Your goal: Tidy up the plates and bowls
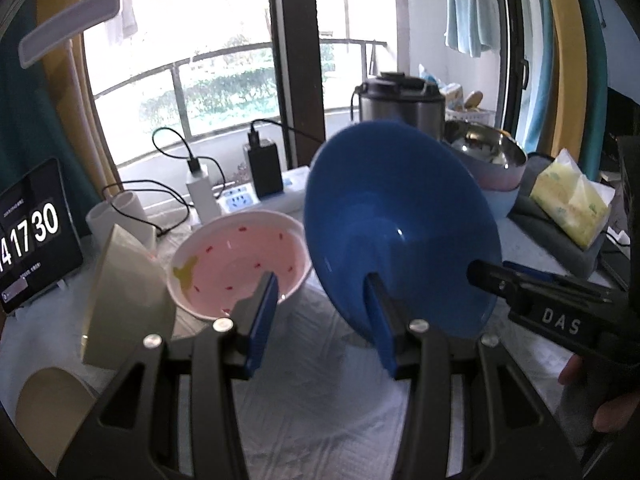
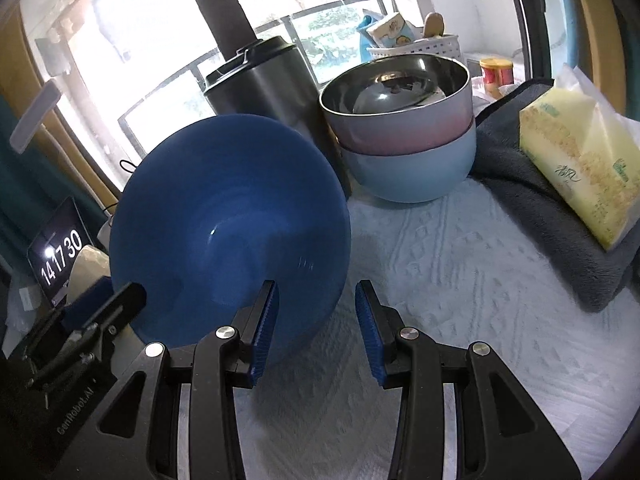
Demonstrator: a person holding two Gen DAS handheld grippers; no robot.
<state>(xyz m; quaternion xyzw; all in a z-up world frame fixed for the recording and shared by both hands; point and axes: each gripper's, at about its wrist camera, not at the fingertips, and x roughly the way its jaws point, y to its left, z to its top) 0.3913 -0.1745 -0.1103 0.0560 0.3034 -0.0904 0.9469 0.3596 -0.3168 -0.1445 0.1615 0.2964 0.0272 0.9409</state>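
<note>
We saw the blue bowl (image 1: 400, 232) tilted on edge above the quilted counter (image 2: 460, 280), empty and glossy. Our left gripper (image 1: 326, 320) and right gripper (image 2: 316, 332) both had spread fingers. The steel-lined pink bowl (image 2: 400, 108) sat nested in a pale-blue bowl (image 2: 412, 168).

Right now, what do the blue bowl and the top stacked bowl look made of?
Blue bowl: probably plastic, possibly glazed ceramic; uniform colour, soft sheen with one small highlight. Top stacked bowl: metal inside, likely stainless steel, with mirror-like reflections; its outside looks matte pink.
</note>
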